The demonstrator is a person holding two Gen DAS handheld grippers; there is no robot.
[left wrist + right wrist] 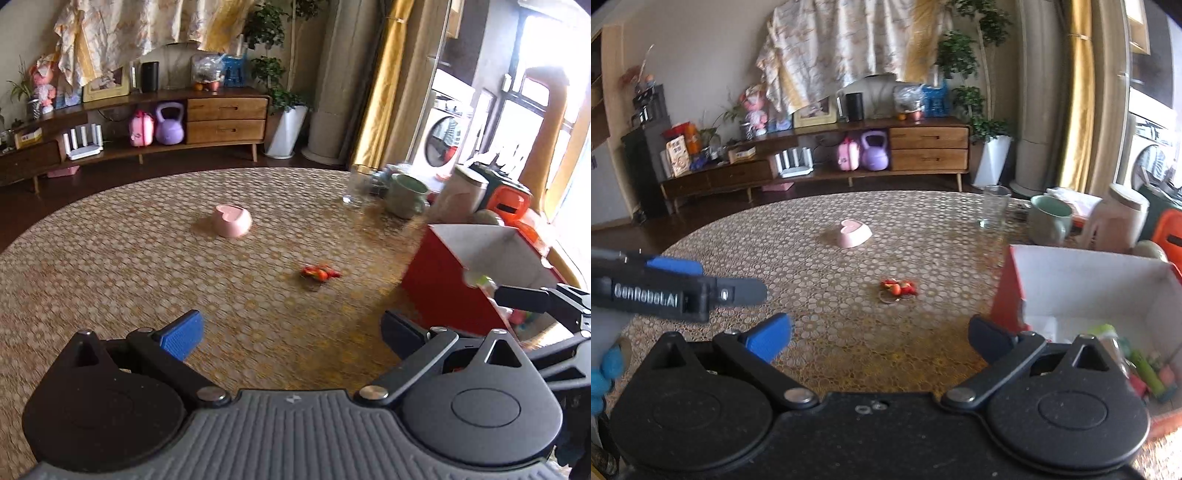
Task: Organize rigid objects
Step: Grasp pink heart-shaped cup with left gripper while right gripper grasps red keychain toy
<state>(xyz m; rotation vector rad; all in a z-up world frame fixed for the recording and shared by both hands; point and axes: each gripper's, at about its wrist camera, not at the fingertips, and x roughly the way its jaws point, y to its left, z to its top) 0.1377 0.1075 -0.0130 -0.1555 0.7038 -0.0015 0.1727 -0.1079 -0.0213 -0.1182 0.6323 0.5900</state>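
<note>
A pink heart-shaped dish [232,220] [852,232] sits mid-table. A small red keychain [320,273] [898,288] lies nearer, on the patterned tablecloth. A red box with white inside [476,269] [1086,288] stands at the right and holds several small items [1145,369]. My left gripper [291,332] is open and empty above the table, short of the keychain. My right gripper [881,338] is open and empty, also short of the keychain, its right finger beside the box's near corner. The right gripper's finger shows over the box in the left wrist view [524,295].
A clear glass [994,206], a green mug [1051,219] and a white canister [1123,218] stand at the table's far right. An orange object [509,205] is behind the box. A wooden sideboard [849,155] lines the far wall.
</note>
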